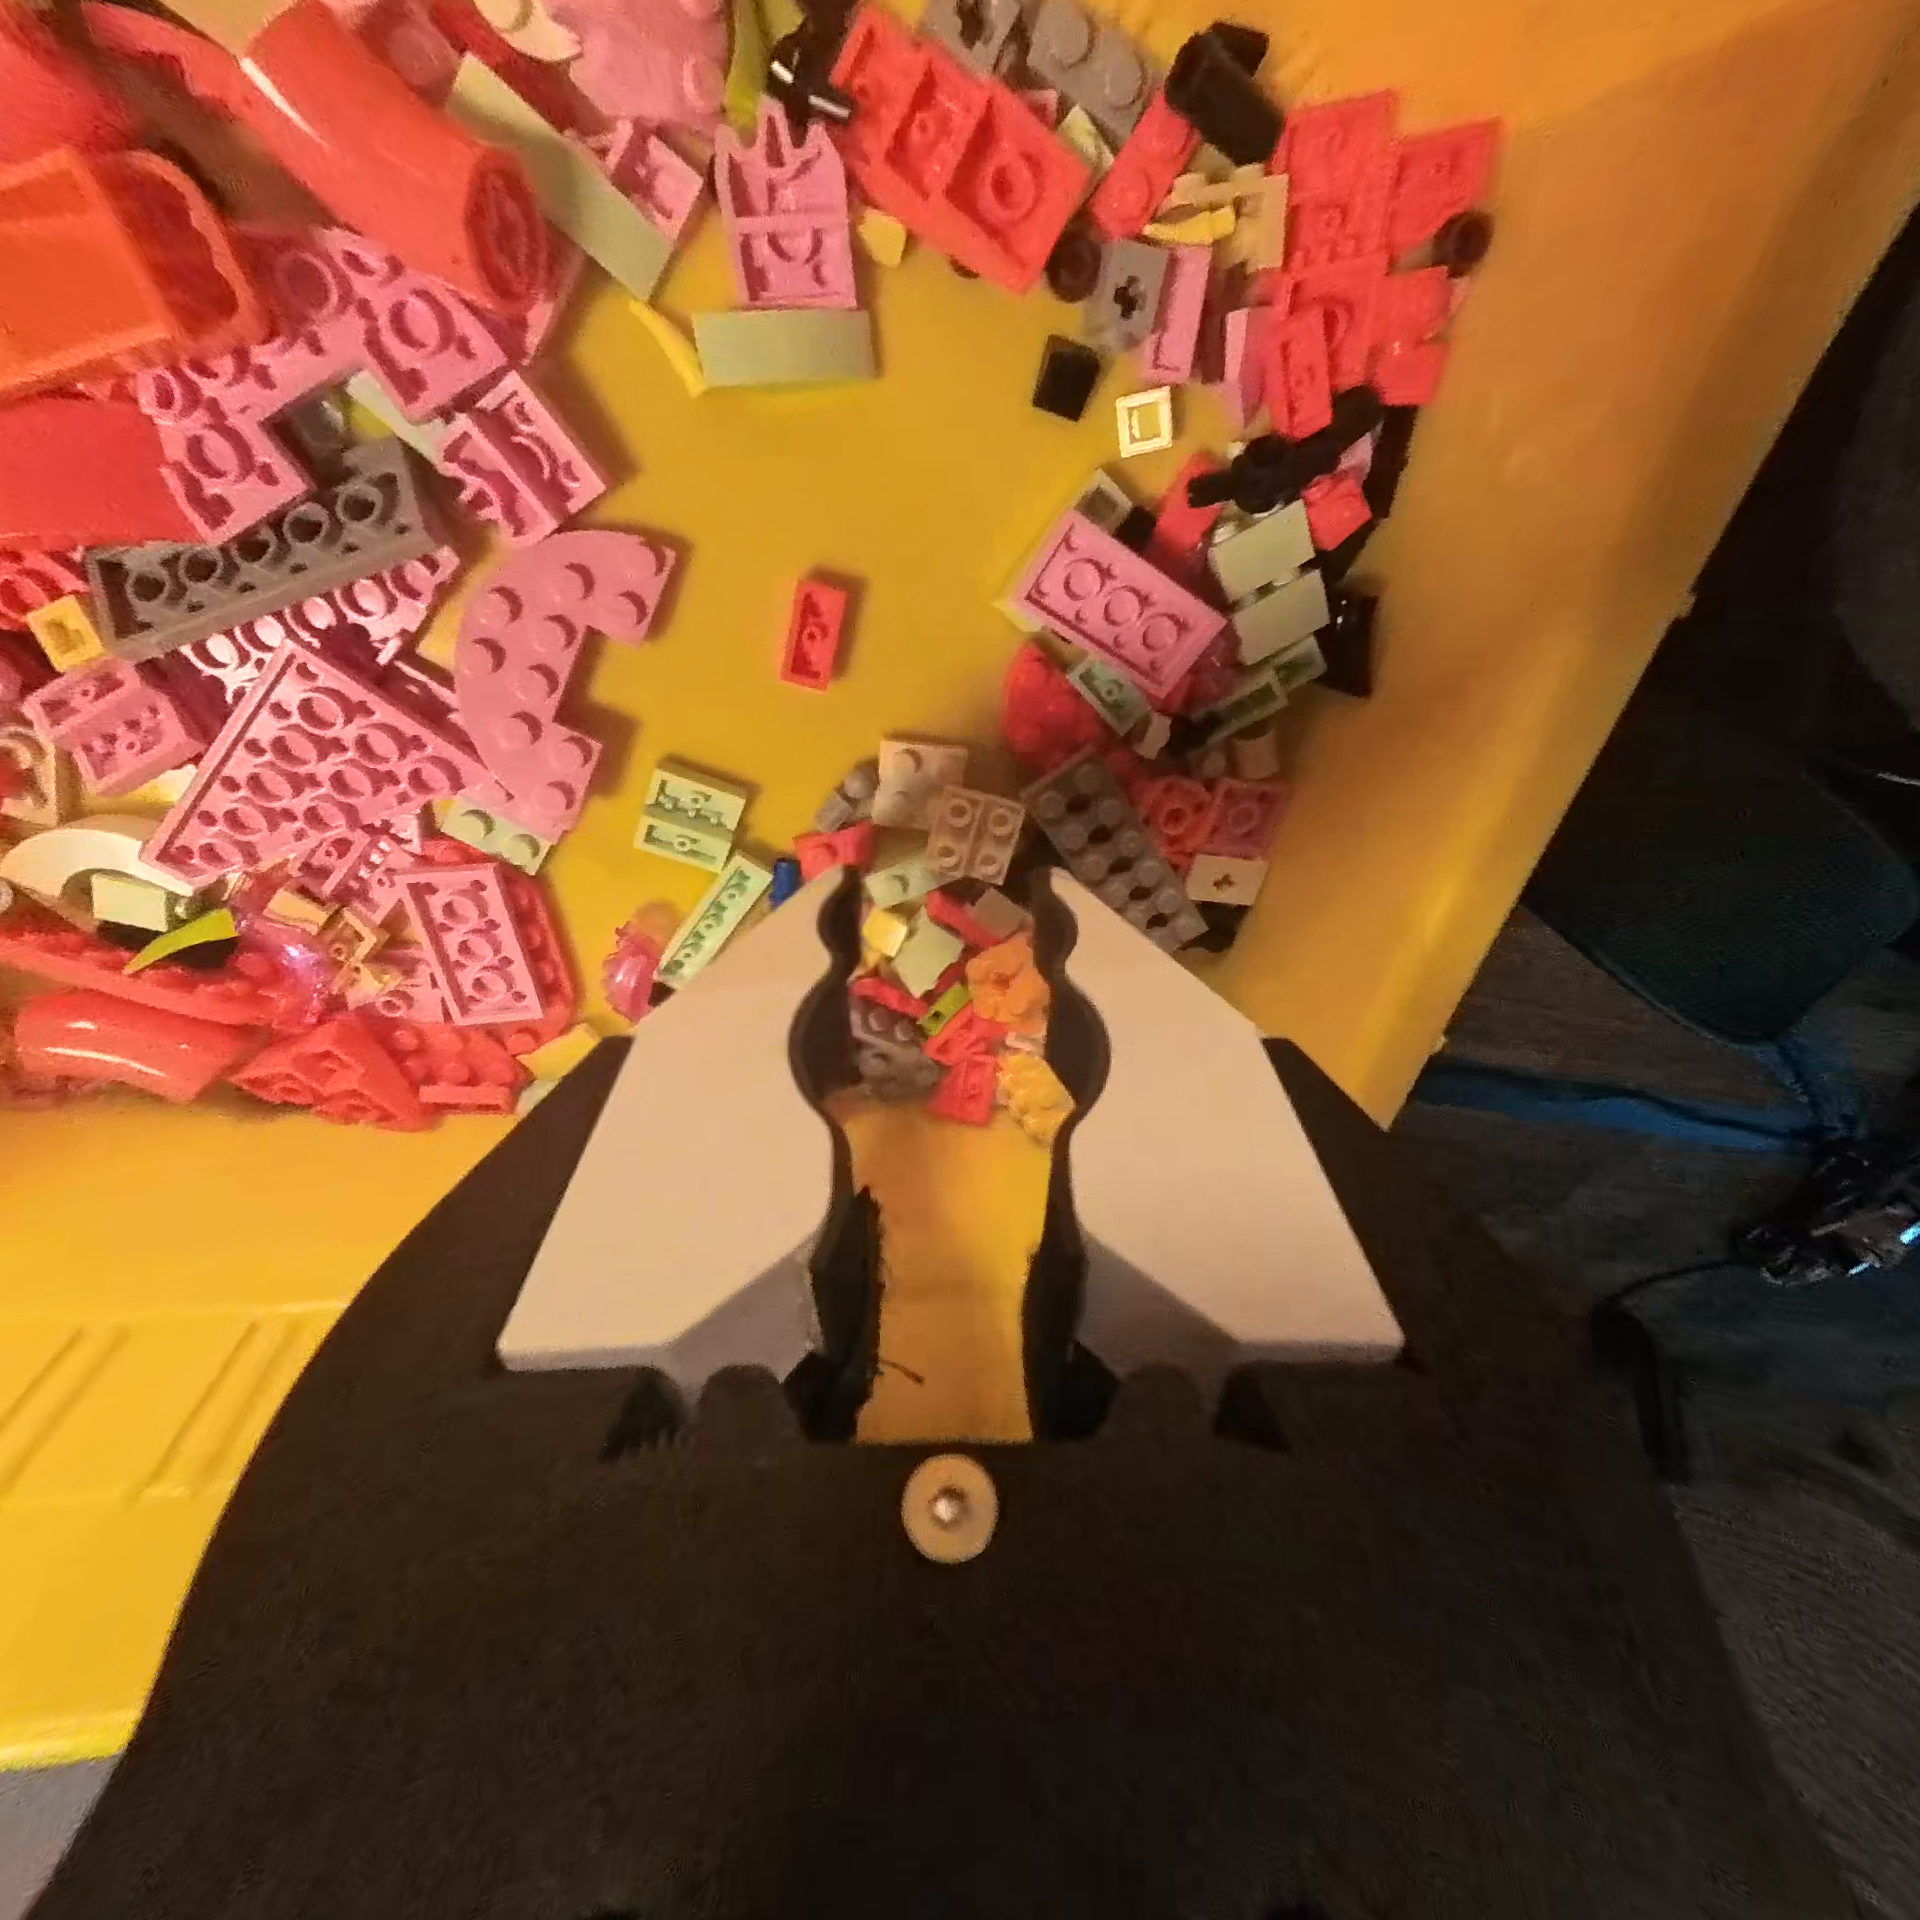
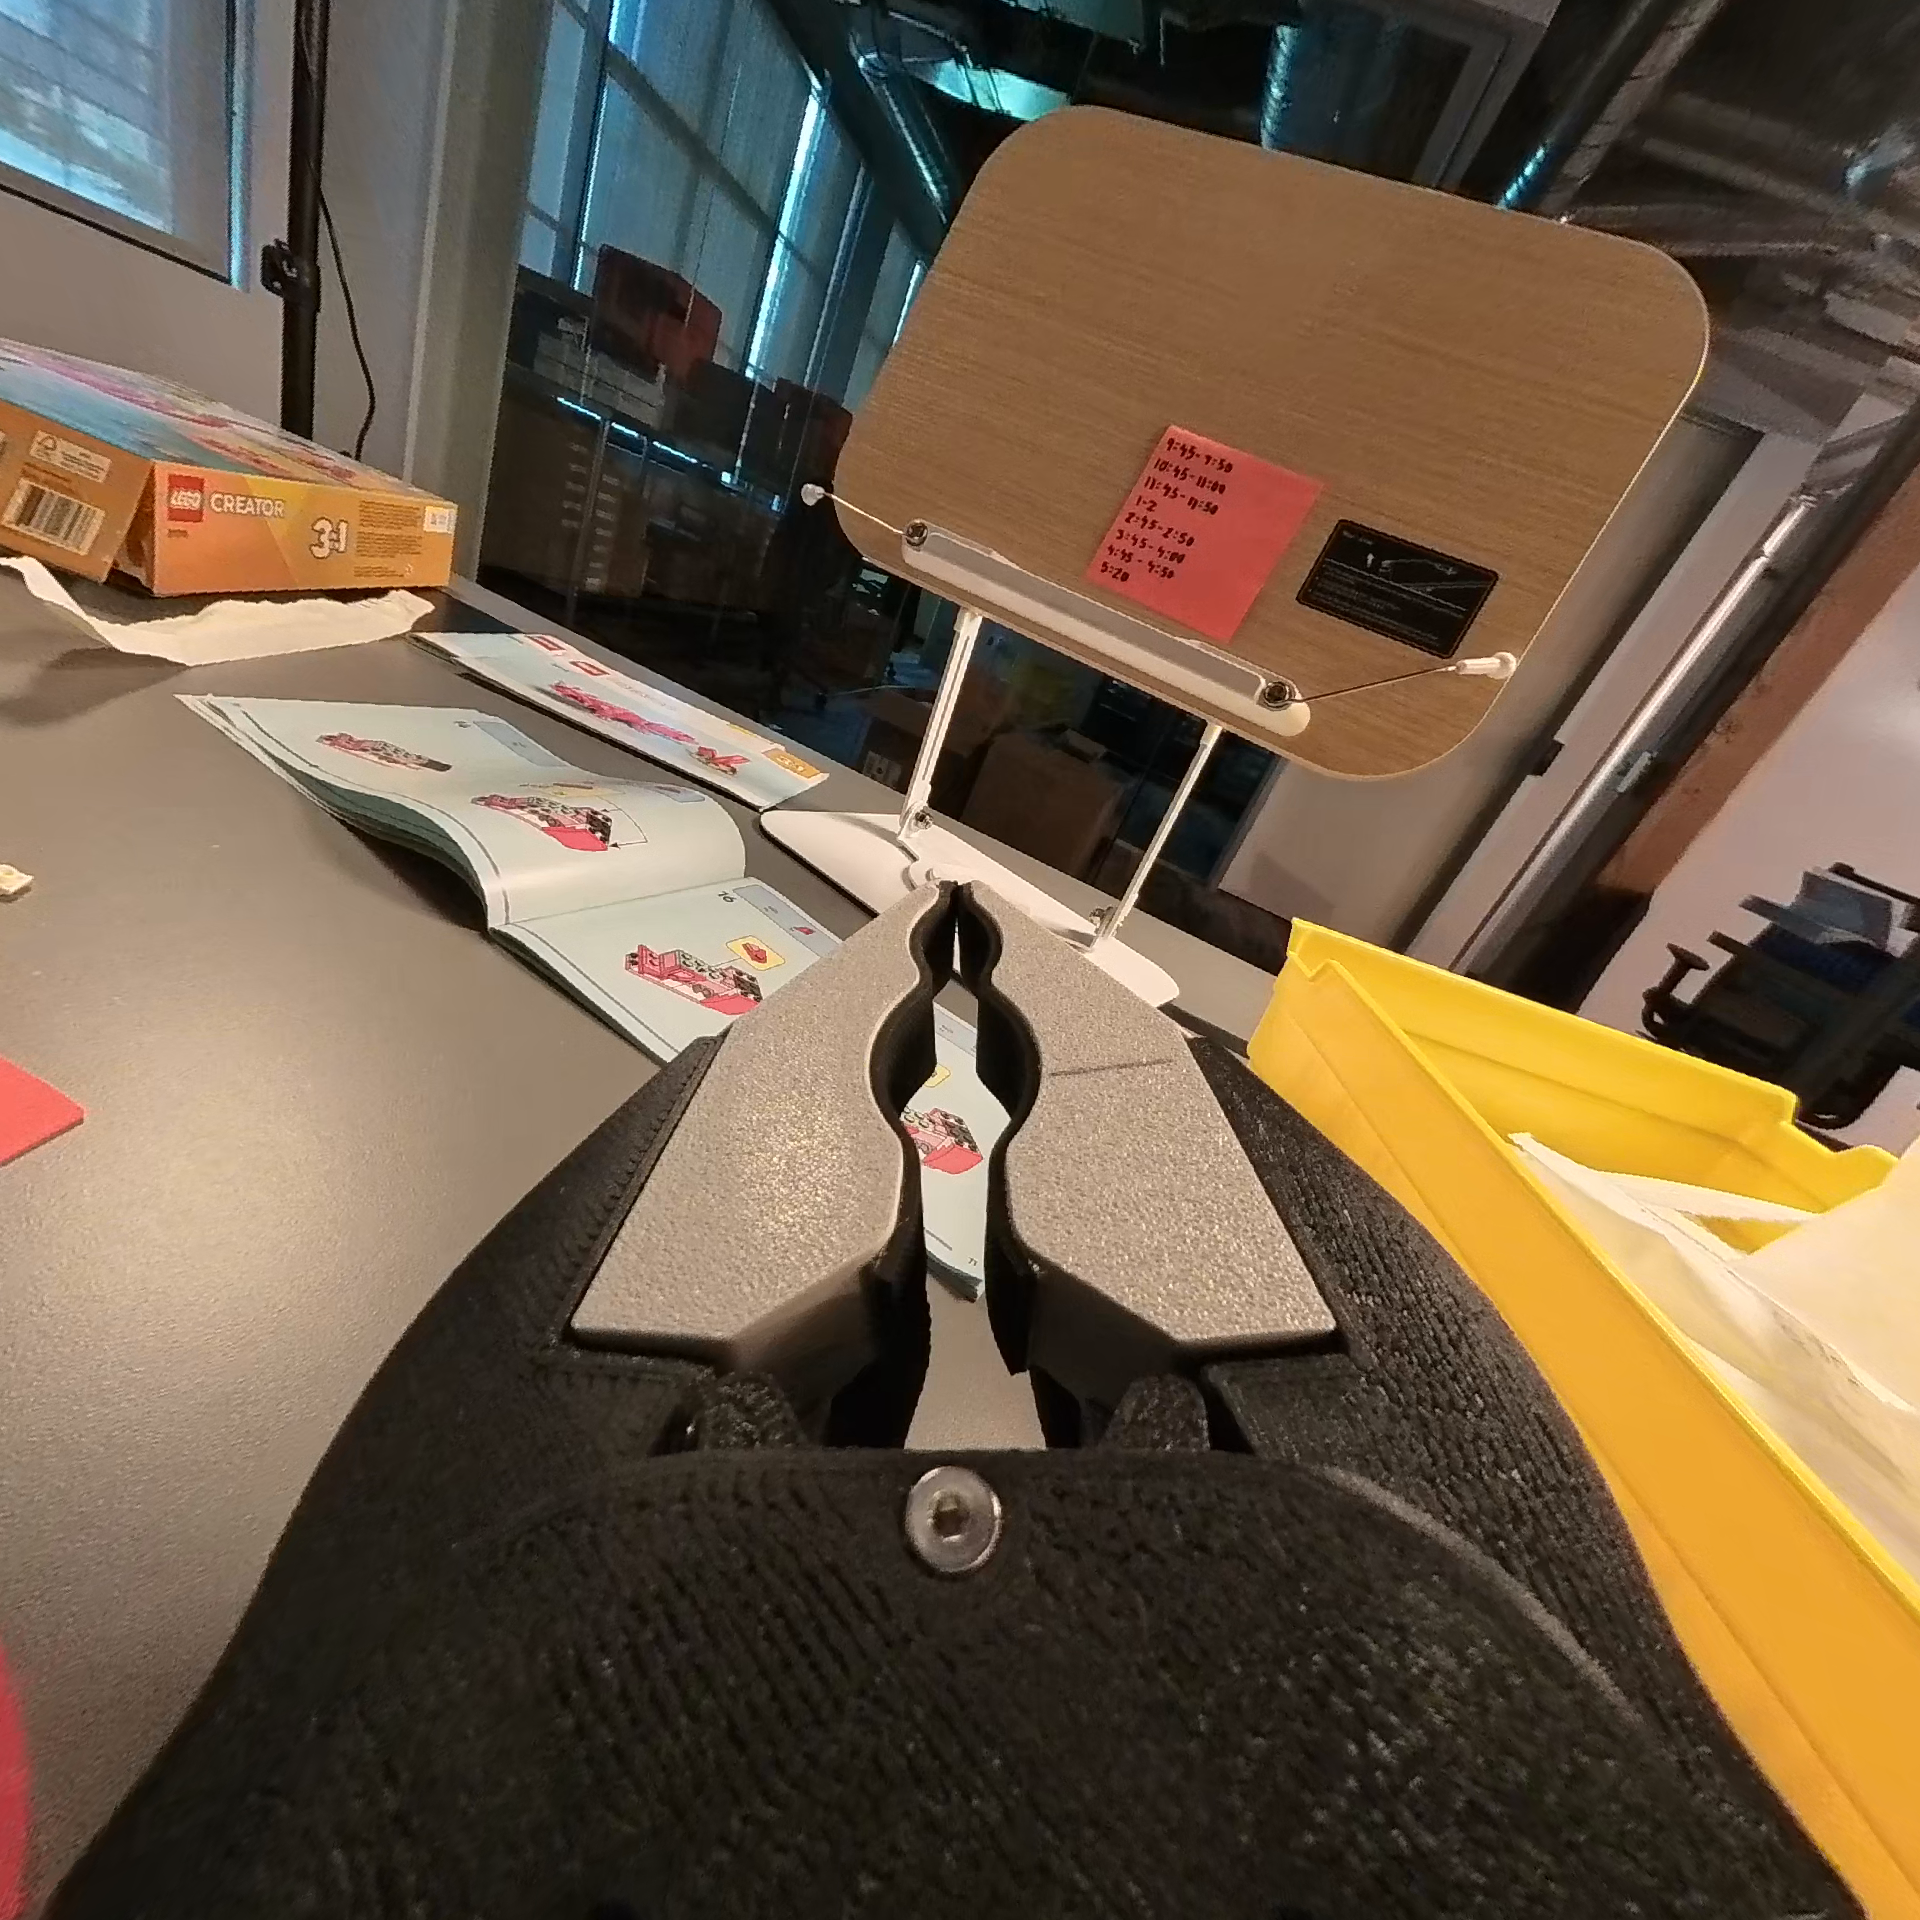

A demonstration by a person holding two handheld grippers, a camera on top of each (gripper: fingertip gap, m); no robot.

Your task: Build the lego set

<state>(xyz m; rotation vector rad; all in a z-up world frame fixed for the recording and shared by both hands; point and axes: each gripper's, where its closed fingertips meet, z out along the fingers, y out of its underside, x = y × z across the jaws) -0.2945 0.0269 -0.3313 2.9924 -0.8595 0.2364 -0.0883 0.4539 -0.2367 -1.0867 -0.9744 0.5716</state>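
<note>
My left tongs [image 1: 940,894] hang with fingers parted and nothing held, above small loose bricks [image 1: 935,997] near the right wall of the yellow bin [image 1: 1621,436]; pink and red plates [image 1: 312,727] pile farther off. My right tongs [image 2: 954,891] are closed on nothing over the grey worktop [image 2: 260,1039], with the open booklet [image 2: 582,862] beyond and the book stand [image 2: 1278,436] farthest.

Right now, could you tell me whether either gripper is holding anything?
No: the left gripper is open over loose bricks; the right gripper is shut on nothing.
</note>
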